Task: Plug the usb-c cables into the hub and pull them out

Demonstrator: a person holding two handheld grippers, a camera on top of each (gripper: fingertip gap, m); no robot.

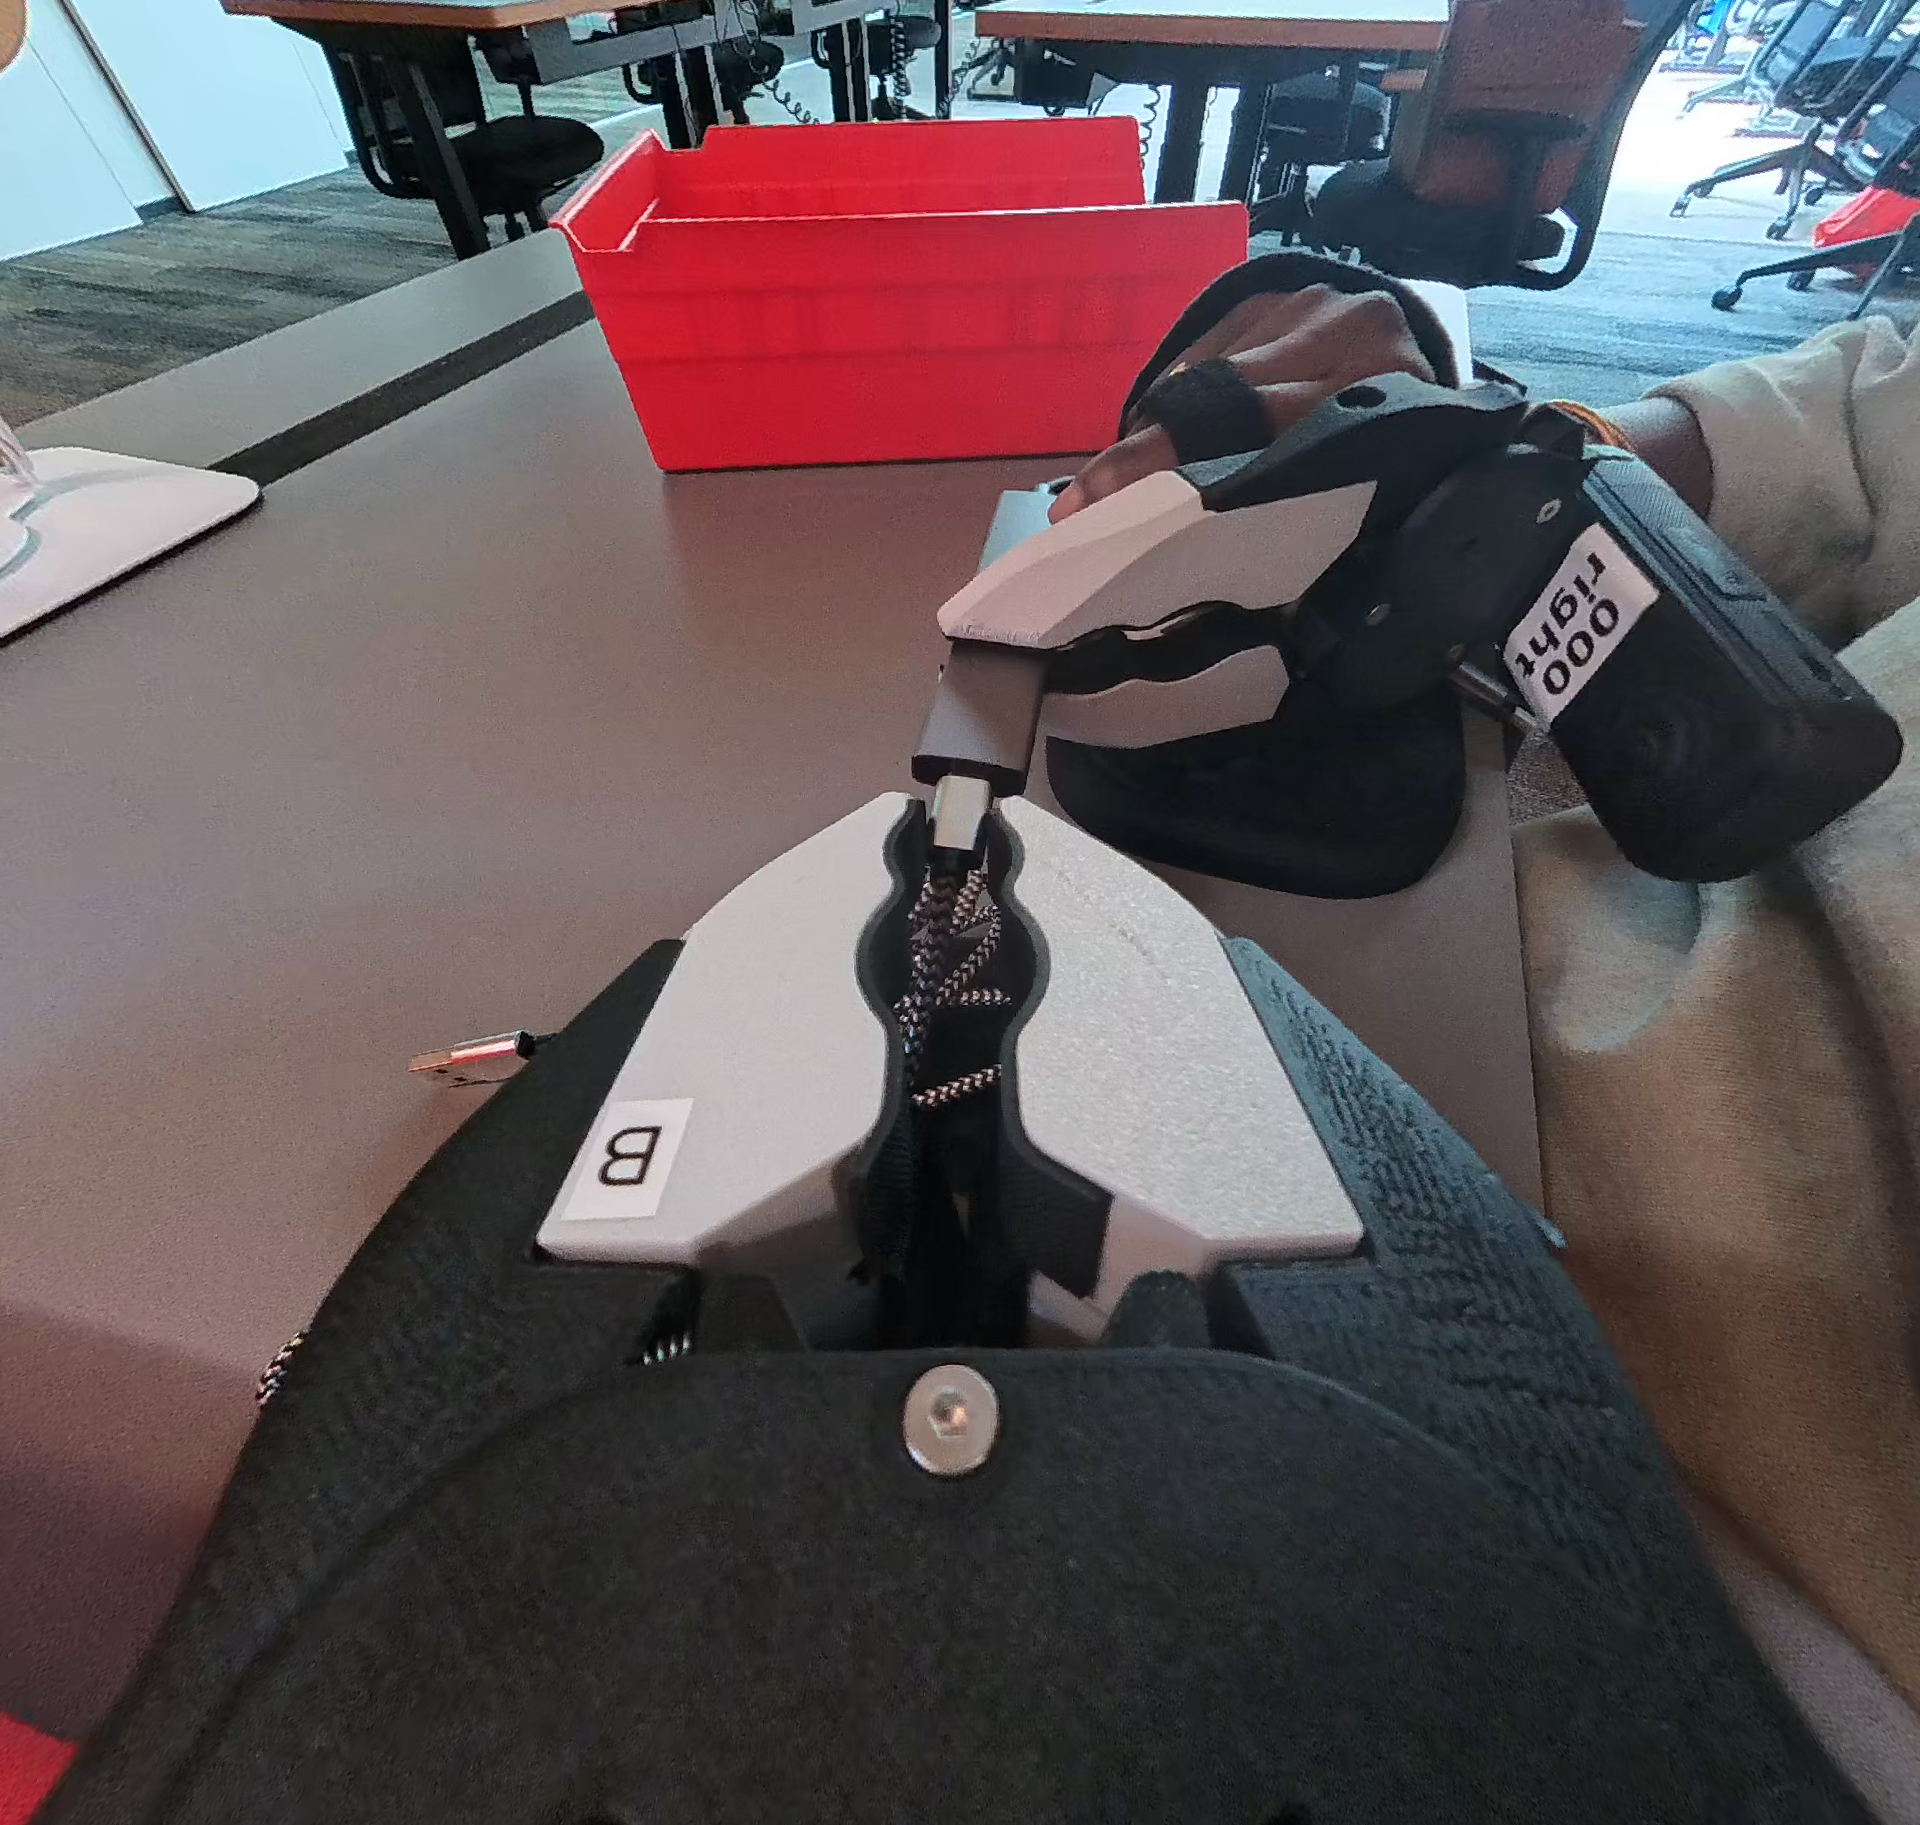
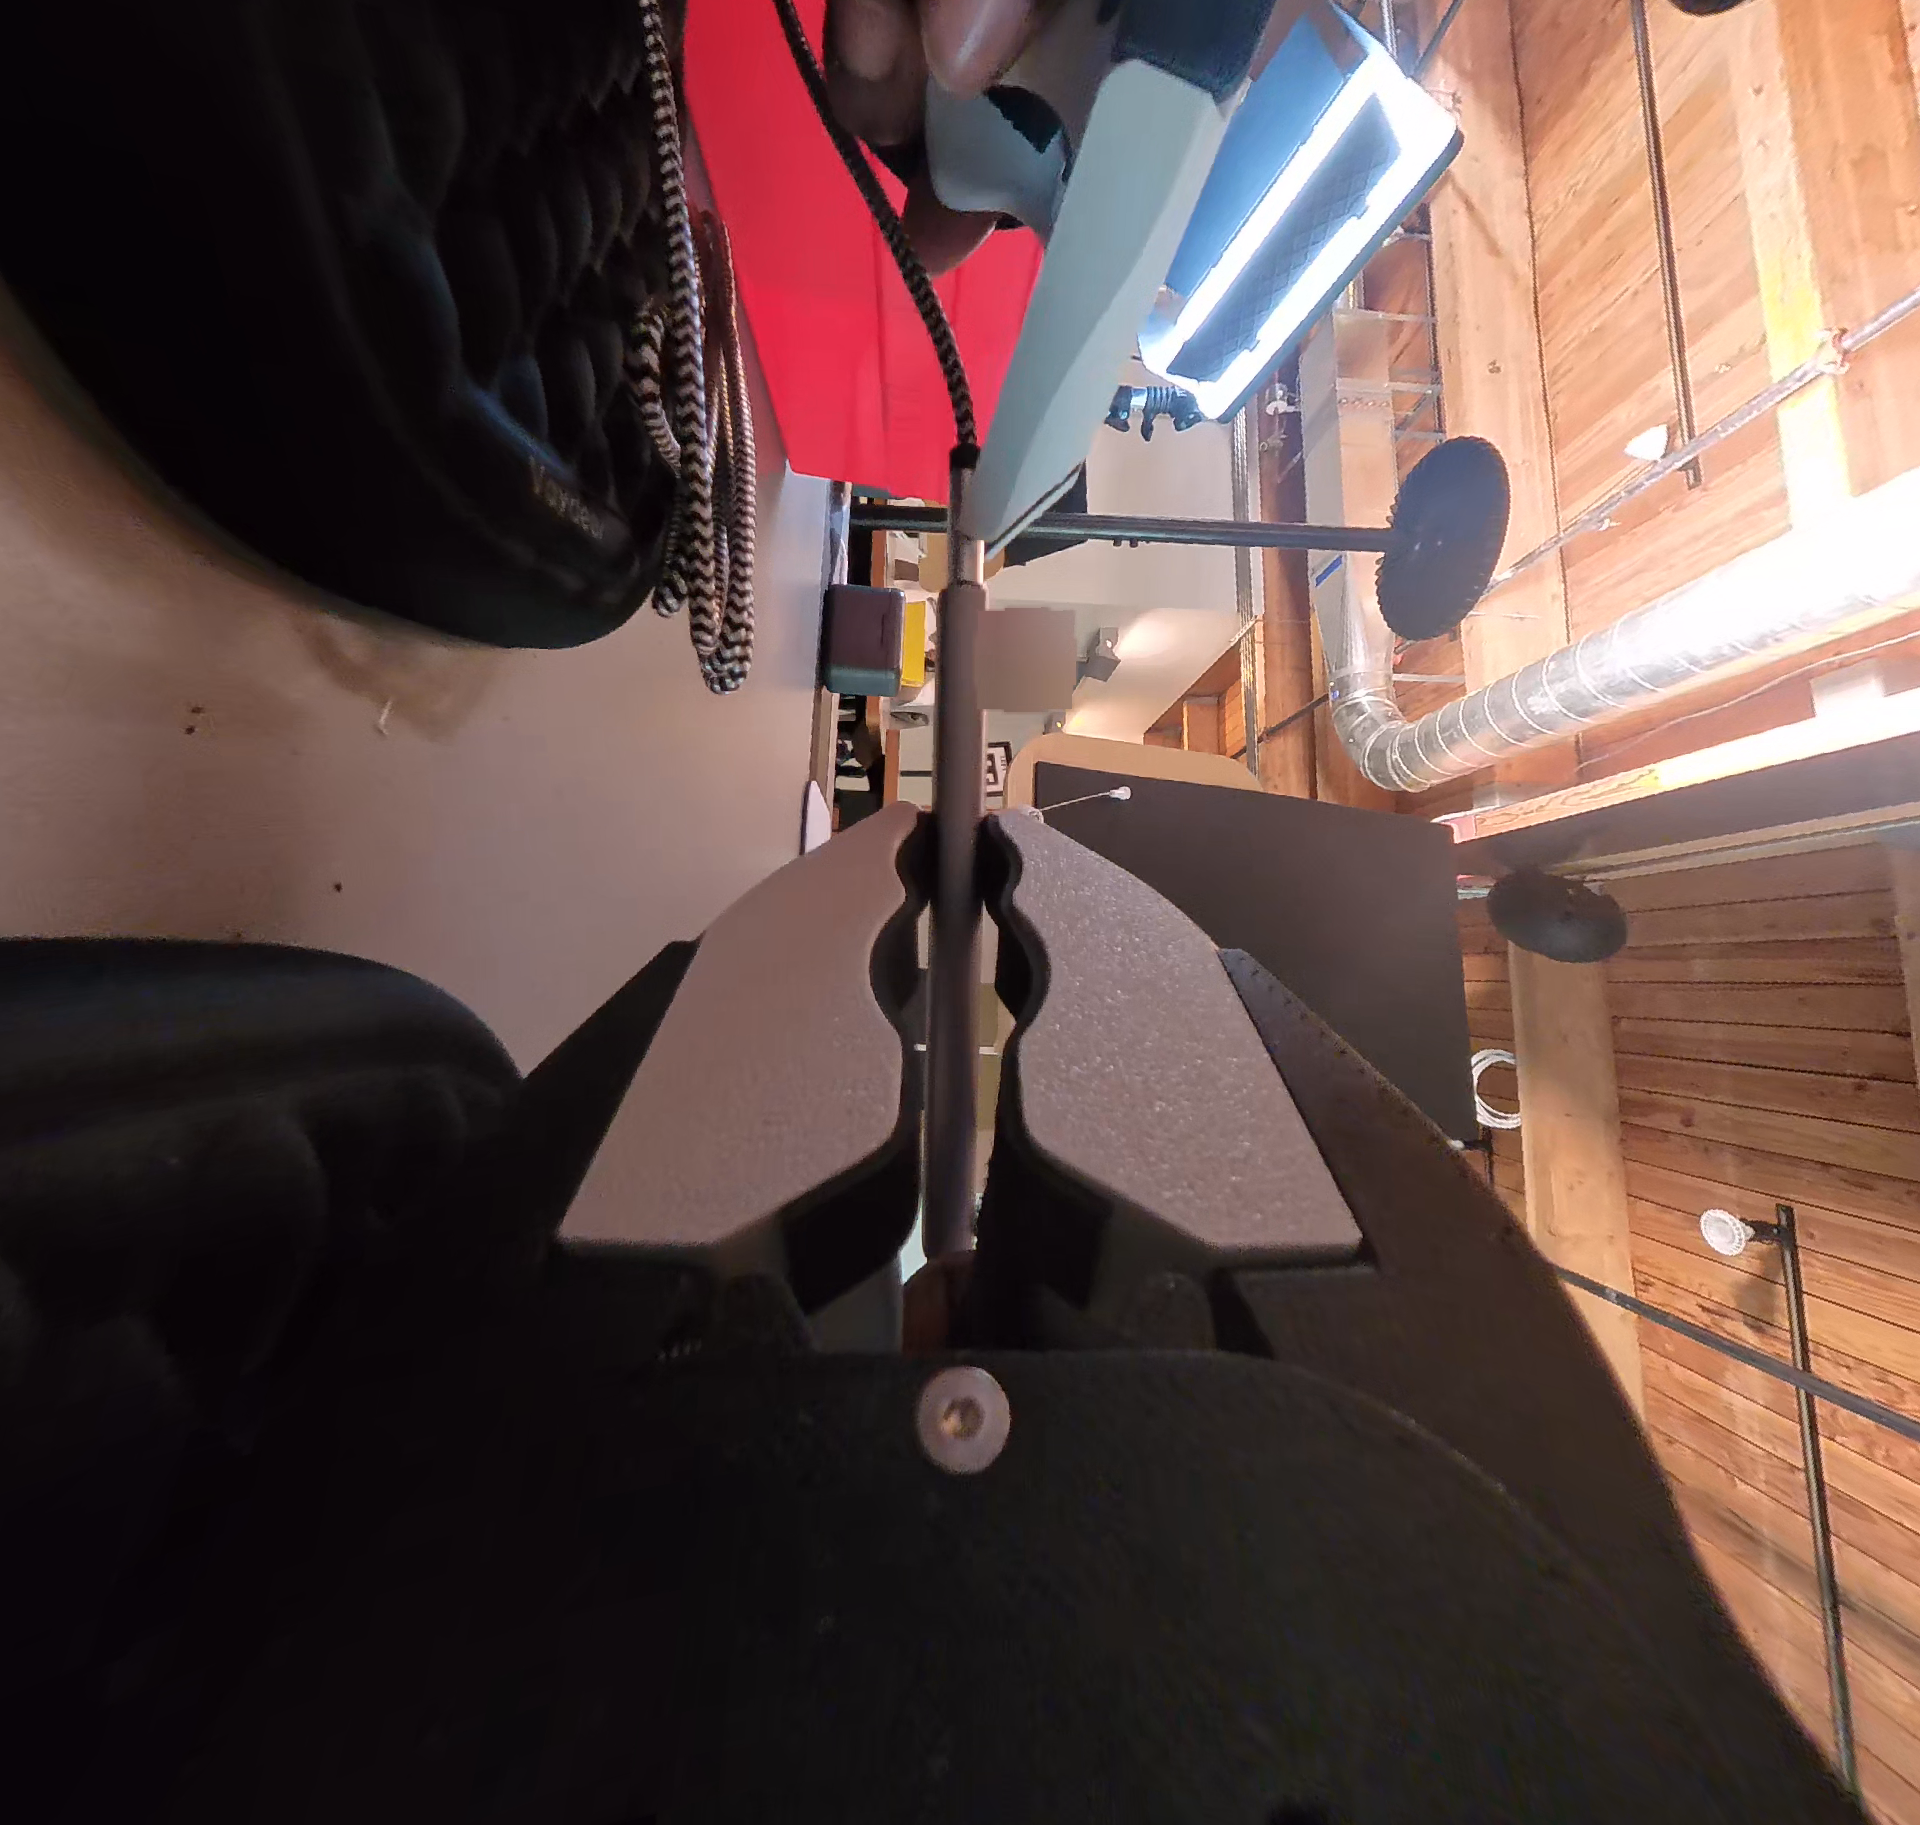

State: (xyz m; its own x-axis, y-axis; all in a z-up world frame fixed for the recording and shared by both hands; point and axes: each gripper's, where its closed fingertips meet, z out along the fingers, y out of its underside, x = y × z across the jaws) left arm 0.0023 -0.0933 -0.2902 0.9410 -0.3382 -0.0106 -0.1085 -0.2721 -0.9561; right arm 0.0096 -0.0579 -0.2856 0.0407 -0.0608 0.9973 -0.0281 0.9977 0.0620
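One grey hub [image 1: 977,710] and one braided cable, its silver USB-C plug [image 1: 956,811] at the hub's lower end, occupy frame centre. The left gripper [image 1: 951,825] is clamped on the plug; the right gripper [image 1: 997,663], entering from the right and rolled sideways, is clamped on the hub. A second, loose plug [image 1: 464,1060] lies lower left on the brown table [image 1: 520,632]; one red bin [image 1: 904,321] stands behind, desks and chairs beyond.

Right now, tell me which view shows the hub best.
The left wrist view: the grey hub shows its broad face, pinched by the right gripper, with the silver plug at its port. The right wrist view shows it only edge-on.
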